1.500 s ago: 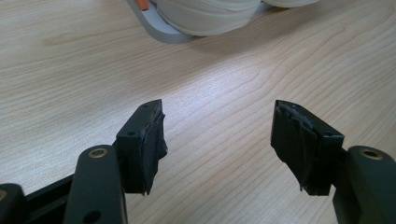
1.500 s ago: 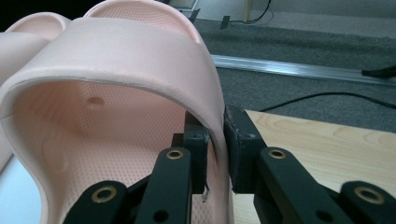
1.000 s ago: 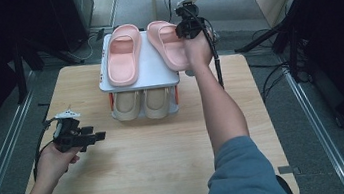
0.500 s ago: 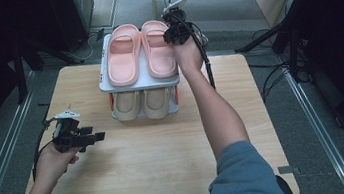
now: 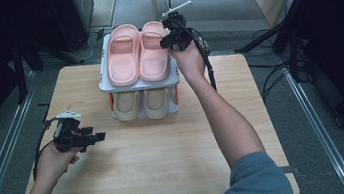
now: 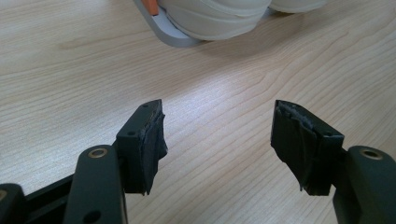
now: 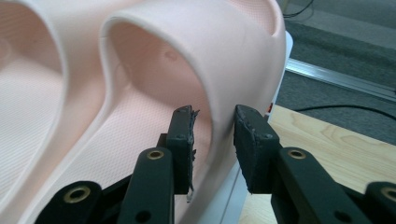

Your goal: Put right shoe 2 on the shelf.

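A two-tier grey shoe rack (image 5: 139, 84) stands at the table's far middle. On its top shelf lie two pink slippers side by side, the left one (image 5: 124, 58) and the right one (image 5: 154, 54). A beige pair (image 5: 141, 103) sits on the lower tier. My right gripper (image 5: 168, 39) is at the right pink slipper's outer edge. In the right gripper view its jaws (image 7: 213, 140) straddle the strap wall of that slipper (image 7: 224, 60); they have just been opening and stand slightly off it. My left gripper (image 5: 95, 136) hovers low over the table's left, open and empty (image 6: 217, 140).
The wooden table (image 5: 169, 168) has bare room in front of the rack and to both sides. The rack's lower corner and a beige slipper (image 6: 219, 18) lie ahead of the left gripper. Cables and metal rails run along the floor beside the table.
The right gripper has moved left with the right pink slipper, which now lies straight beside the other pink one on the top shelf. The left hand has stayed put.
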`<control>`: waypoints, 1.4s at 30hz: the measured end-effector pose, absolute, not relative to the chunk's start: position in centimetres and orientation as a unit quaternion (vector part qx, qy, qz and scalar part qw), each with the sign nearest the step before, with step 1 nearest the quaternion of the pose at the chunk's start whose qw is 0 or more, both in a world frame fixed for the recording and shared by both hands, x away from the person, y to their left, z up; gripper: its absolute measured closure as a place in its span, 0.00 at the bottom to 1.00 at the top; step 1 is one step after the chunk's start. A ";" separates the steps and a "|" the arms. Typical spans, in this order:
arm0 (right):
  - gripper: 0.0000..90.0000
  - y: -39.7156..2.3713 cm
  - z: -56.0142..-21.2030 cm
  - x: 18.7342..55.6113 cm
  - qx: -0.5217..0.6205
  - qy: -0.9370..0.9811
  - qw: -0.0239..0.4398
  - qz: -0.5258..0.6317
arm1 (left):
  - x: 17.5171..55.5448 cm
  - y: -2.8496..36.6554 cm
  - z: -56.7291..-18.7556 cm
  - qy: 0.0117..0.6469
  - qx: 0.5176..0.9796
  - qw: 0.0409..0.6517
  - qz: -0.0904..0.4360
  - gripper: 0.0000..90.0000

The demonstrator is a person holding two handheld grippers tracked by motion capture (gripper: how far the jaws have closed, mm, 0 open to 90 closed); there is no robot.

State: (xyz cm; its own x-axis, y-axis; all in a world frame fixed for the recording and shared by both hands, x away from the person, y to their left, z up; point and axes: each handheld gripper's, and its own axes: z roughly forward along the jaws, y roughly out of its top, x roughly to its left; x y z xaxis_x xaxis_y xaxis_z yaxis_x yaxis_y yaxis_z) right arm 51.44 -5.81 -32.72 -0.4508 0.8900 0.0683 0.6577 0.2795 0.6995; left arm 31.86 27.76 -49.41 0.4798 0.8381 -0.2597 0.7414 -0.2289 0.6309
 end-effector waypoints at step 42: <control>0.63 -15.1 -38.3 40.8 0.414 0.782 0.119 0.451 | 35.9 23.8 -49.4 0.462 0.812 0.353 0.051 0.39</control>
